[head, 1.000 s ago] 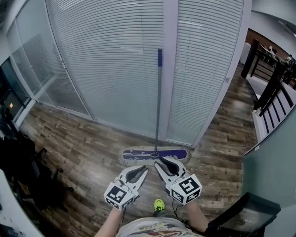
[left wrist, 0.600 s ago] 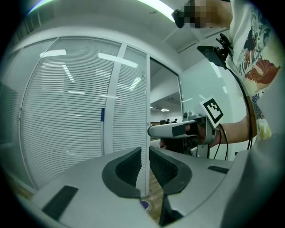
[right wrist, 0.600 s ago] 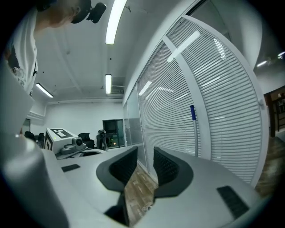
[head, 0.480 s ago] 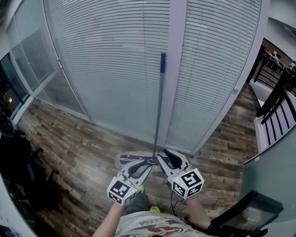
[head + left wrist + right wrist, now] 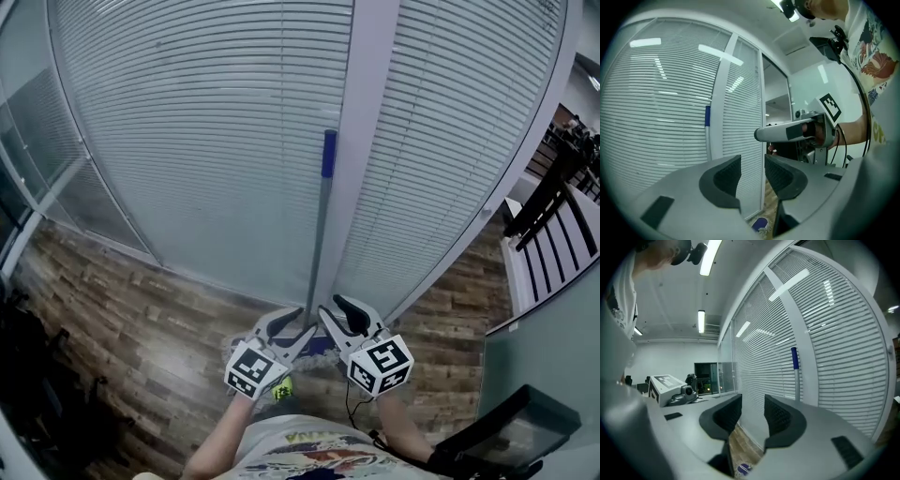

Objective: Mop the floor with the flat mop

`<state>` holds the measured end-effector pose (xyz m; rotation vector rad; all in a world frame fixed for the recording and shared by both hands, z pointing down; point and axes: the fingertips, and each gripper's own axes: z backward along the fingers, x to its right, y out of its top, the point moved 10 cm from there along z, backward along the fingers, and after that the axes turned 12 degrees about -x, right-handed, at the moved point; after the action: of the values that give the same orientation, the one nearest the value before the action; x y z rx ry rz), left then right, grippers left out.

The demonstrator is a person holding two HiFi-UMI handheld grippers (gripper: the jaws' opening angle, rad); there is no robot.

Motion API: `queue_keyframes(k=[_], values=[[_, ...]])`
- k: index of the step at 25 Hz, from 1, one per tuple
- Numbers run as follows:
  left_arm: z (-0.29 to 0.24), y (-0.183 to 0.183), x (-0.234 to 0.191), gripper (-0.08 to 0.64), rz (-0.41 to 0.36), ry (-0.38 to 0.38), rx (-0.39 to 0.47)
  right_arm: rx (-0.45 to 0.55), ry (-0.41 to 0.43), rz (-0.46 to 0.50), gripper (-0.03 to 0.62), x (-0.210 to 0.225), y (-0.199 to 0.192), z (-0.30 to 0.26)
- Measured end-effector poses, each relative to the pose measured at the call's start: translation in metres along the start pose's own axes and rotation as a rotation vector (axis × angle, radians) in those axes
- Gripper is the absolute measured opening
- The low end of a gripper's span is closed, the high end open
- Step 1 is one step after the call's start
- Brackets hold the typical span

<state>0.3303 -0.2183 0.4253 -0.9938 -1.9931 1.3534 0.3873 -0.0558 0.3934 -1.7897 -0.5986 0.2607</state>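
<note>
left claw (image 5: 302,323), right claw (image 5: 329,308) nearer mop handle (image 5: 322,225), jaws just opening, empty

The flat mop (image 5: 322,234) leans upright against the blinds (image 5: 187,141), base on the floor (image 5: 141,319). Just before it, left gripper (image 5: 302,321) beside right gripper (image 5: 328,306). Railing (image 5: 553,206) far right.

The head view looks steeply down at the near floor (image 5: 141,319). The 2 gripper views face the blind wall (image 5: 661,93) from nearby; all 3 share the mop handle (image 5: 320,234).
</note>
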Motion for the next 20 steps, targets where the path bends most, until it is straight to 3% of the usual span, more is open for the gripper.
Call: queue_keyframes(k=[9,14,20], values=[[-0.076,0.023,-0.139,0.172,-0.084,-0.04,0.008,0.001,-0.116,0.007,0.144,0.067,0.046,-0.114],[-0.117,0.025,-0.184,0.189,-0.11,-0.019,0.032,-0.005,-0.137,0.023,0.161,0.096,0.053,-0.152],[-0.156,0.058,-0.226,0.216,-0.119,0.004,0.06,-0.004,-0.125,0.046,0.163,0.13,0.089,-0.17]])
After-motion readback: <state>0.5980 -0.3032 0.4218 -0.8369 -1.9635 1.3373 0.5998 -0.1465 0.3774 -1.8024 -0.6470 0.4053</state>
